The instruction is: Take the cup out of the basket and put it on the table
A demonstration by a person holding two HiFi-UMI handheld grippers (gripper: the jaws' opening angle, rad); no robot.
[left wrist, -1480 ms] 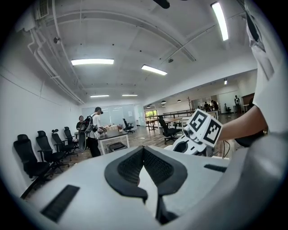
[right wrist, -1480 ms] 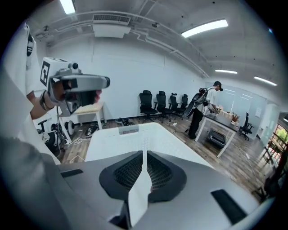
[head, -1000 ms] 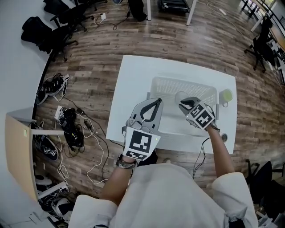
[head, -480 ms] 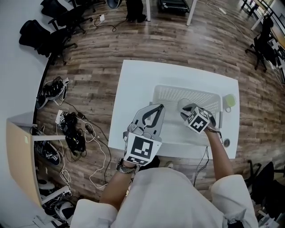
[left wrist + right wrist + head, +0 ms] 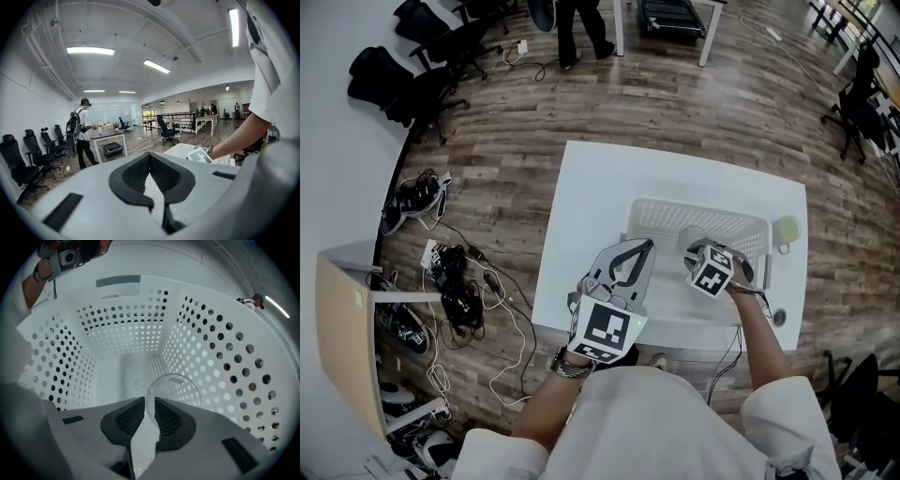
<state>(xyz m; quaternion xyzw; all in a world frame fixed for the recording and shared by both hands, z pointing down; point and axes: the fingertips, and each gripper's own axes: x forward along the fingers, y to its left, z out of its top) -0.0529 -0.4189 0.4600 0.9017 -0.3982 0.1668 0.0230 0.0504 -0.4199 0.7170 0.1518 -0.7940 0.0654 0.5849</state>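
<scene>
white table (image 5: 592, 202) stands on brown wood-plank floor (image 5: 675, 98).

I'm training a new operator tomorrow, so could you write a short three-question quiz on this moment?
1. True or false: the left gripper is holding a cup.
2. Where is the green cup?
A. inside the basket
B. on the table, outside the basket
C. in the left gripper
3. Fill in: inside the basket, the right gripper has its jaws shut on the rim of the ____.

Key: 1 false, its jaws are together with nothing between them; 2 B; 3 clear cup.
</scene>
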